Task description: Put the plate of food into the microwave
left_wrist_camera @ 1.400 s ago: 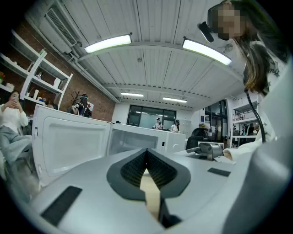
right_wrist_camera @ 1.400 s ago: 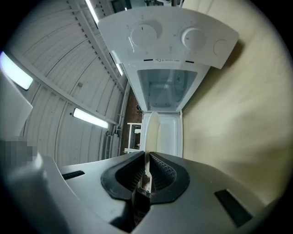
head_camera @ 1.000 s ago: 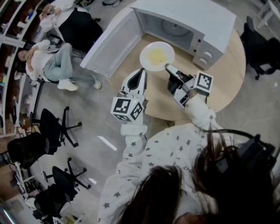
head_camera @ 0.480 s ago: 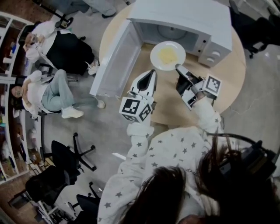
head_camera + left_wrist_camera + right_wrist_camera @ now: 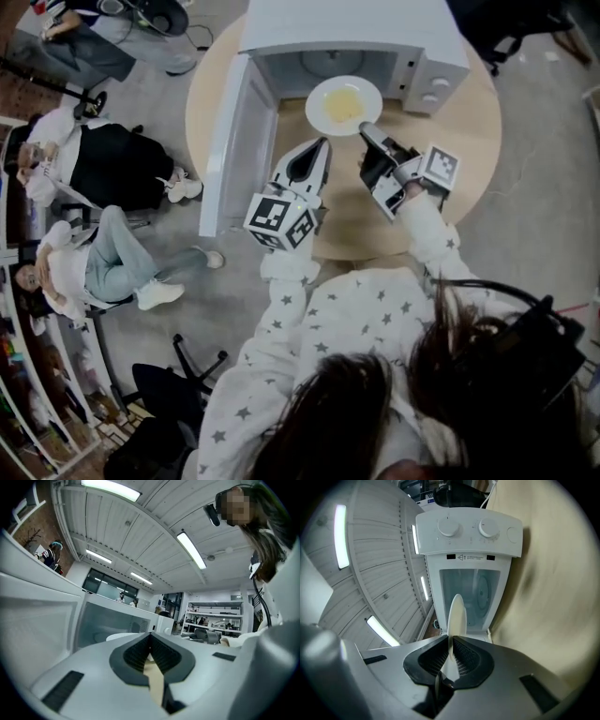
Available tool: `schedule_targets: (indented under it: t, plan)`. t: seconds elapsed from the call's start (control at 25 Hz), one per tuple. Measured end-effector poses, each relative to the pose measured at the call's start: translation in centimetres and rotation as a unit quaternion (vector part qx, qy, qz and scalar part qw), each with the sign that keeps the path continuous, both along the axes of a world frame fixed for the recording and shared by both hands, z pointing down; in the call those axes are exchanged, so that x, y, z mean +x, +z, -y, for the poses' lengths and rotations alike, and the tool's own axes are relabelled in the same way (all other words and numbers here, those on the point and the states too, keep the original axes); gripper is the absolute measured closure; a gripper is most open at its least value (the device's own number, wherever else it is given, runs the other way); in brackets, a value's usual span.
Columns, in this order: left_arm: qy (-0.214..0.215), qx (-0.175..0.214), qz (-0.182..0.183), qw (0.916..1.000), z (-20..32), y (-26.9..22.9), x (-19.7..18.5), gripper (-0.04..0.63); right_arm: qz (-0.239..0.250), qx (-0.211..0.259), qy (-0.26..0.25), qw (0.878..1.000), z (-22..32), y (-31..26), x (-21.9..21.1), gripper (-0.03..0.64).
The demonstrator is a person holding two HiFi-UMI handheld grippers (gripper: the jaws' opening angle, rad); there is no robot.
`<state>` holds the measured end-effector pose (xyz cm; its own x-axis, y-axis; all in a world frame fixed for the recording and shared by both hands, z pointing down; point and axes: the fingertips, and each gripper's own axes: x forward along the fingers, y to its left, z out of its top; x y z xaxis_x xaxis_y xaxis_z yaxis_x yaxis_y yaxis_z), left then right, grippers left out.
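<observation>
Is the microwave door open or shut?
Open: the door stands swung out left of the microwave, and its cavity shows behind the plate.

plate (image 5: 343,105): white, glossy, smooth
microwave (image 5: 352,33): white, smooth, slight sheen
tabletop (image 5: 469,141): pale wood, matt
floor (image 5: 187,305): grey, smooth

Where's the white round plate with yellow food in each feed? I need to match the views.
Head view: upper centre, the white round plate of yellow food at the oven's mouth, right gripper on its near rim.
Left gripper view: a pale sliver just above-left of the jaws.
Right gripper view: edge-on at centre, clamped between the jaws.
Shared landmark: the white microwave oven.
</observation>
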<state>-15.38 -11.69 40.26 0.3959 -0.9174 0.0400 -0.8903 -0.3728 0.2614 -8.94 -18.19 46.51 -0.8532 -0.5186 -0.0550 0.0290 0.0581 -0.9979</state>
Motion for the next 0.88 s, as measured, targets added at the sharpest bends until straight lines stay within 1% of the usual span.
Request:
schedule_targets:
  t: [0.2, 0.4, 0.6, 0.72, 0.88]
  plan:
    - [0.015, 0.002, -0.002, 0.9999, 1.1, 1.6, 0.8, 0.594, 0.003, -0.002, 0.005, 1.000, 0.4, 0.9, 0.5, 0.593]
    - [0.011, 0.000, -0.010, 0.9999, 0.9, 1.3, 1.0, 0.594, -0.001, -0.011, 0.006, 1.000, 0.1, 0.9, 0.7, 0.593]
    - [0.012, 0.001, -0.008, 0.9999, 1.1, 1.0, 1.1, 0.594, -0.007, -0.013, 0.009, 1.000, 0.1, 0.7, 0.4, 0.594]
    - [0.020, -0.004, -0.008, 0.9998, 0.9, 0.8, 1.5, 0.594, -0.007, -0.014, 0.021, 1.000, 0.1, 0.4, 0.6, 0.592]
    - [0.045, -0.019, -0.016, 0.9987, 0.9, 0.1, 2.4, 0.594, -0.009, -0.026, 0.056, 0.998, 0.2, -0.4, 1.4, 0.593]
